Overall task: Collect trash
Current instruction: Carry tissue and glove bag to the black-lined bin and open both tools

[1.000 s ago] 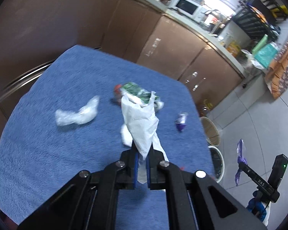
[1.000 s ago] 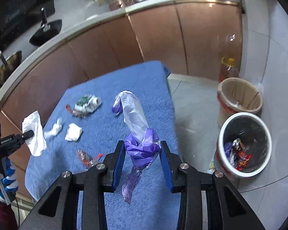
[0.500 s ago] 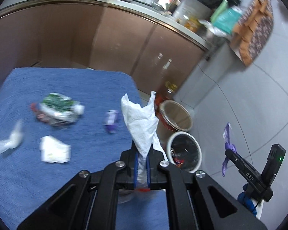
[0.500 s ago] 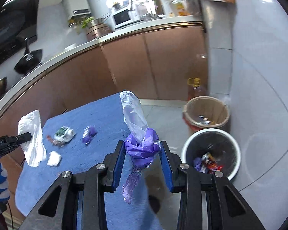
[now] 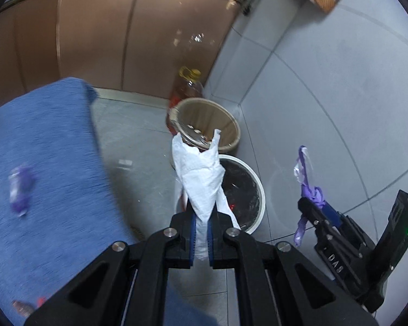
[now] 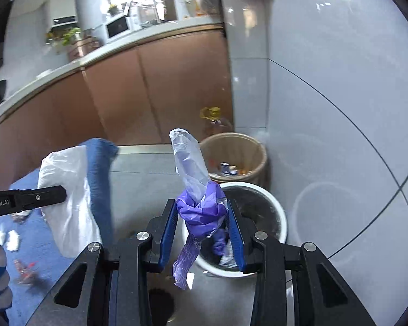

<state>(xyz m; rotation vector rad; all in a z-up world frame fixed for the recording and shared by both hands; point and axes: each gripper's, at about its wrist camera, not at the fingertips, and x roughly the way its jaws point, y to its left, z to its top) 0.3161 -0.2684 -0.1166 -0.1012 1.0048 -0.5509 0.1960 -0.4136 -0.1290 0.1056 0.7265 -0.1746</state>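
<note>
**Carrying two scraps toward the bins**

Starting nearest, the left hand-held gripper [image 5: 201, 240] was clenched almost flat on a white paper napkin [image 5: 201, 179], which stood up lengthwise out of the blue pads along the line the fingers pointed. The right hand-held gripper [image 6: 202, 233] held its jaws partly apart around a knotted purple plastic bag [image 6: 201, 209], the pads pressing its bunched middle, one pale end rising ahead and a tail hanging below.

Just beyond and below both sets of fingertips stood the white-rimmed bin [image 6: 281, 217] with a dark liner and wrappers already inside. In the right wrist view the bag's knot lay over that bin's near edge; in the left wrist view the napkin covered its left rim, so the right hand looked the nearer of the two, though only slightly. The tan bin [image 5: 232, 127] sat touching or just behind it, farther off, with an oil bottle [image 5: 189, 87] behind that.

Off to the left lay the blue-covered surface [image 5: 54, 149], with a purple wrapper [image 5: 20, 190] and other scraps uncollected.
</note>
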